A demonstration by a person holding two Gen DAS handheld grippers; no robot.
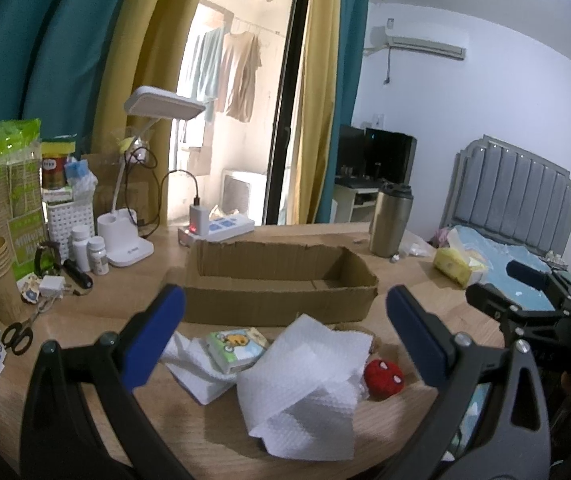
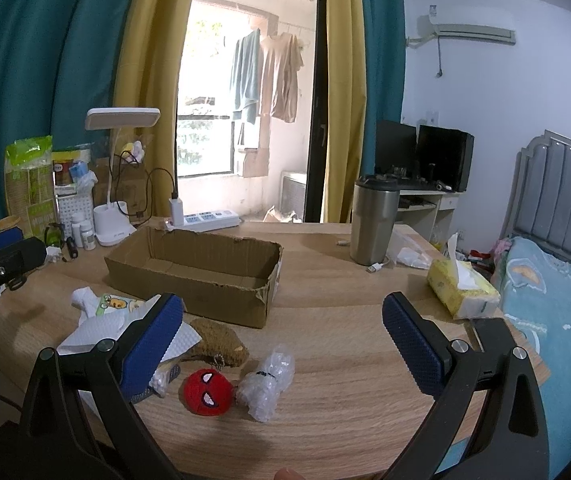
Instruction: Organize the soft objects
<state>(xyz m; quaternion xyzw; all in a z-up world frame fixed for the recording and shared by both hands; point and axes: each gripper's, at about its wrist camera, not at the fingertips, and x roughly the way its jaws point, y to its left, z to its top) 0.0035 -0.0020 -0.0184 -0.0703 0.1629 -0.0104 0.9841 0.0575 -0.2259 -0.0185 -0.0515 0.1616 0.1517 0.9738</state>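
Observation:
An empty open cardboard box (image 1: 277, 292) (image 2: 193, 276) lies mid-table. In front of it lie white paper towels (image 1: 305, 392) (image 2: 97, 332), a small tissue pack with a cartoon print (image 1: 237, 346) (image 2: 119, 304), a red Spider-Man plush ball (image 1: 383, 375) (image 2: 208, 391), a brown fuzzy item (image 2: 219, 340) and a bubble-wrap bundle (image 2: 267, 382). My left gripper (image 1: 285, 336) is open and empty above the towels. My right gripper (image 2: 283, 344) is open and empty above the plush and bubble wrap.
A steel tumbler (image 2: 373, 220), a yellow tissue pack (image 2: 461, 288), a power strip (image 2: 205, 218) and a desk lamp (image 1: 133, 200) stand around the box. Cups, bottles and scissors (image 1: 17, 336) crowd the left. A bed (image 2: 557, 312) is at the right.

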